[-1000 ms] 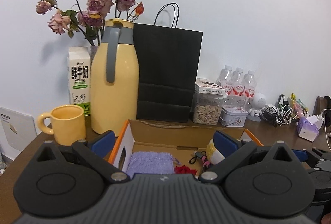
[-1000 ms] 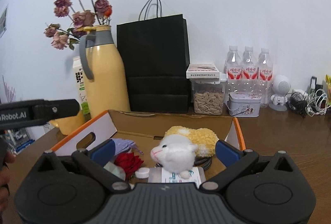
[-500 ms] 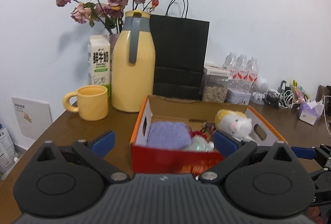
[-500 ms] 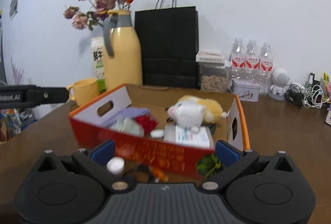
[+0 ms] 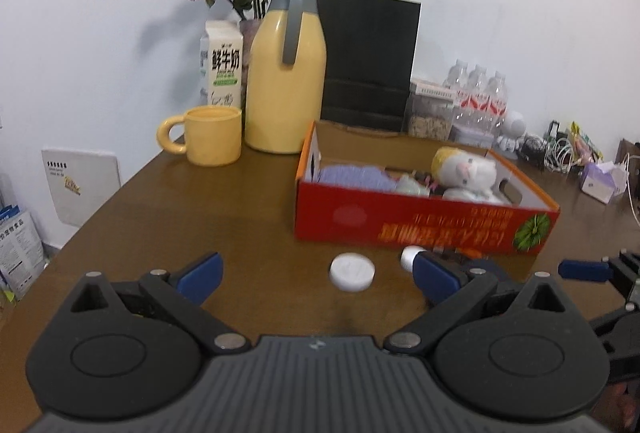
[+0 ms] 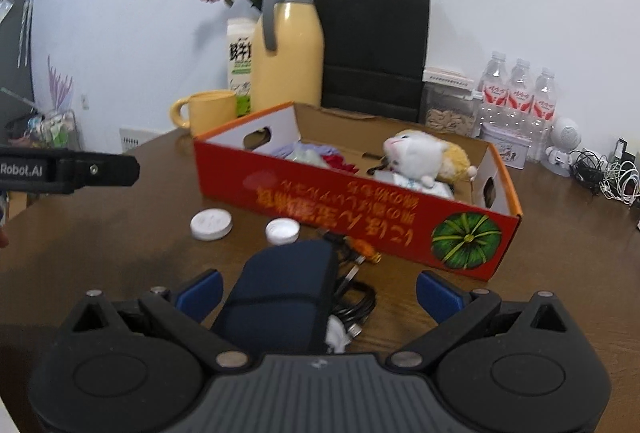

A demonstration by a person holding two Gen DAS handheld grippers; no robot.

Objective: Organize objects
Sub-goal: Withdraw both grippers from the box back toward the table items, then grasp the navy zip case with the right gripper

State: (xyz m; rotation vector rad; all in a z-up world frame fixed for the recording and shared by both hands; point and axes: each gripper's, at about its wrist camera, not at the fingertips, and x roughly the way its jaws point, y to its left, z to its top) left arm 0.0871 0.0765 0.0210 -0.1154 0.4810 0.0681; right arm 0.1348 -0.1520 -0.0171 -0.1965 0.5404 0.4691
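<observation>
**A:** Where do things stand?

**B:** I take the red box (image 6: 352, 201) as my landmark. It already holds a plush toy (image 6: 416, 153) and a purple cloth (image 5: 352, 177). In front of it, loose on the surface (image 5: 224, 217), I see a white lid (image 6: 211, 224), a smaller white cap (image 6: 282, 231), a dark blue pouch (image 6: 284, 293) and a black cable (image 6: 356, 305). My left gripper (image 5: 316, 273) has its jaws apart and empty, with the white lid between them. My right gripper (image 6: 316, 287) is also spread wide and empty, the pouch low between its fingers.

**A:** What worries you?

**B:** I judge the flat lid could skid away if I close at an angle. The cable lies against the pouch, so lifting the pouch may drag it along. My two grippers are close together; they could knock.

**A:** Room to move?

**B:** Left of the box the surface is bare up to the yellow mug (image 5: 212, 141). Behind the box it's crowded, so I'd come in from the front
</observation>
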